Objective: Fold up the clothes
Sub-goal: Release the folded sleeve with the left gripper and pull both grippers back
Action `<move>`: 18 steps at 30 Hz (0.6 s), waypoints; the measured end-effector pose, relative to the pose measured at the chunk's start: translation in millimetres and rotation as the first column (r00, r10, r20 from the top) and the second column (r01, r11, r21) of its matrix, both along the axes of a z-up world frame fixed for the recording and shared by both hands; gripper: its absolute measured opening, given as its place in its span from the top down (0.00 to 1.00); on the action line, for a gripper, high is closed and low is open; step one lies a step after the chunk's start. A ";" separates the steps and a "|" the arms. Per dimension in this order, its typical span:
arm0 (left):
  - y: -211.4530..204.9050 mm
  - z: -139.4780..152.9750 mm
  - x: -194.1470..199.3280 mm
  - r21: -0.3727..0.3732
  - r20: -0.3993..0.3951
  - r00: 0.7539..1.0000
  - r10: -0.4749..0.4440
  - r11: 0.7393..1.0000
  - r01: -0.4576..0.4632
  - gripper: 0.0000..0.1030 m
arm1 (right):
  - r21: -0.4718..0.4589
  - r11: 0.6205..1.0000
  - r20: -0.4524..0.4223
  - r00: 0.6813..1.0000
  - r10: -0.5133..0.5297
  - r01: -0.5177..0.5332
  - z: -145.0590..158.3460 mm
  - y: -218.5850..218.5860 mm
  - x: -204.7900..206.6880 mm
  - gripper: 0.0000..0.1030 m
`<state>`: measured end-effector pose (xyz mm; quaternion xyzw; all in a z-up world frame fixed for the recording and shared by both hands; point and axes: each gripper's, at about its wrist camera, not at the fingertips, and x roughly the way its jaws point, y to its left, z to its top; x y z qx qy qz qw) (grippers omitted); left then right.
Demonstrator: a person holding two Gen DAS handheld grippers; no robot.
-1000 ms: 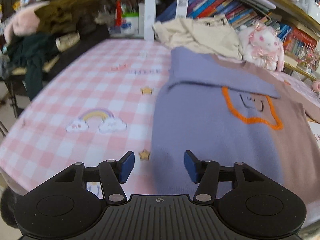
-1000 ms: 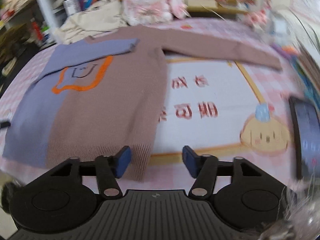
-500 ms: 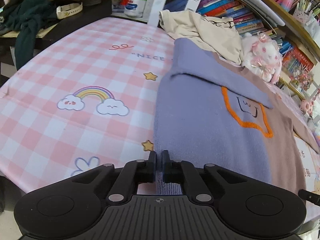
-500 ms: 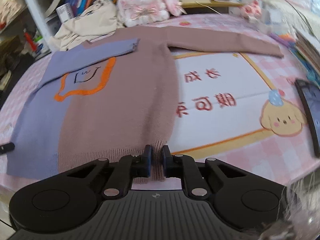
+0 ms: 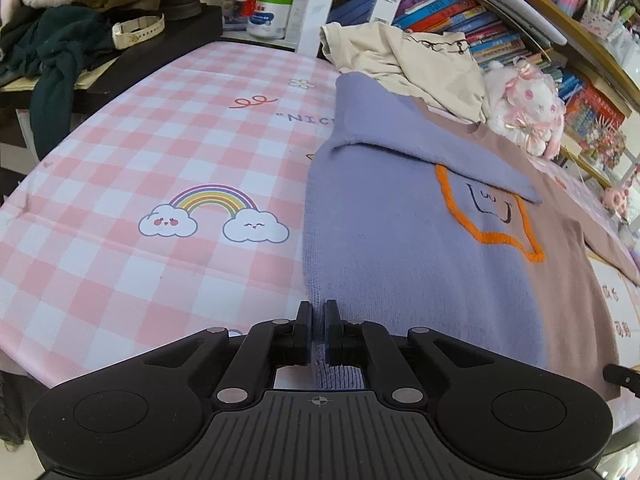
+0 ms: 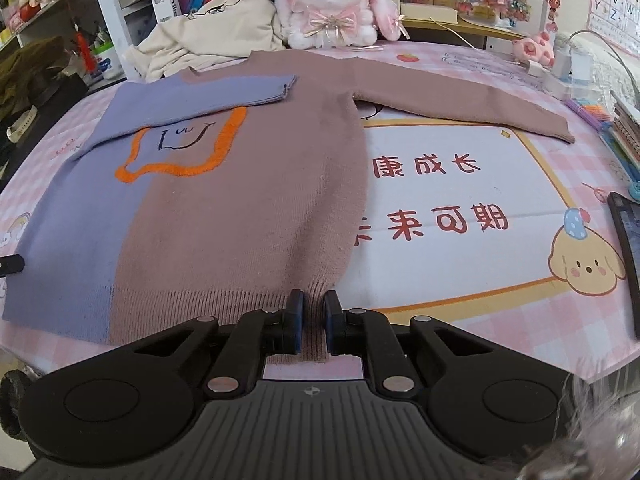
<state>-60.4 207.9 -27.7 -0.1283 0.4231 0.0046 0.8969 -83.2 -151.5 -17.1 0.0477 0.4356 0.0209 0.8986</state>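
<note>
Both grippers pinch the sweater's bottom edge: the left gripper is closed on the purple corner, and the right gripper is closed on the brown corner. That sweater lies flat, front up, on the pink table cover. Its purple sleeve is folded across the chest, while the brown sleeve lies straight out. It looks like a fold from the bottom edge up. To do it well, both corners should lift together and stay level, so the knit lands smooth. A cream top and a plush bunny sit just behind the collar.

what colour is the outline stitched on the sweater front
Orange outline on the sweater, clearest in the right wrist view.
</note>
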 end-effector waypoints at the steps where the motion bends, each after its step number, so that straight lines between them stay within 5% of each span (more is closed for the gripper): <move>1: -0.3 0.4 -0.2 0.004 0.000 1.000 -0.004 1.000 0.004 0.95 | 0.003 1.000 -0.001 1.000 -0.005 0.005 -0.4 -0.5 -0.2 0.90; 7: -2.4 3.7 -1.4 0.033 0.002 1.000 -0.027 0.999 0.027 0.90 | 0.028 0.997 0.009 0.998 -0.067 0.066 3.6 -4.5 -6.0 0.83; 9: -9.7 12.8 -4.2 0.062 0.020 0.998 -0.058 0.996 0.056 0.84 | 0.032 0.996 0.029 0.996 -0.090 0.089 9.4 -4.7 -12.7 0.66; 11: -17.7 22.2 -7.1 0.094 0.040 0.995 -0.091 0.992 0.087 0.72 | 0.032 0.994 0.055 0.993 -0.107 0.106 16.8 -3.0 -20.7 0.52; 15: -50.6 43.6 -17.9 0.184 0.116 0.972 -0.207 0.966 0.184 0.19 | 0.007 0.990 0.107 0.985 -0.138 0.138 31.9 3.1 -39.0 0.24; 18: -79.7 53.1 -24.1 0.200 0.159 0.926 -0.343 0.929 0.310 0.10 | -0.037 0.987 0.137 0.979 -0.152 0.159 38.7 6.6 -52.1 0.13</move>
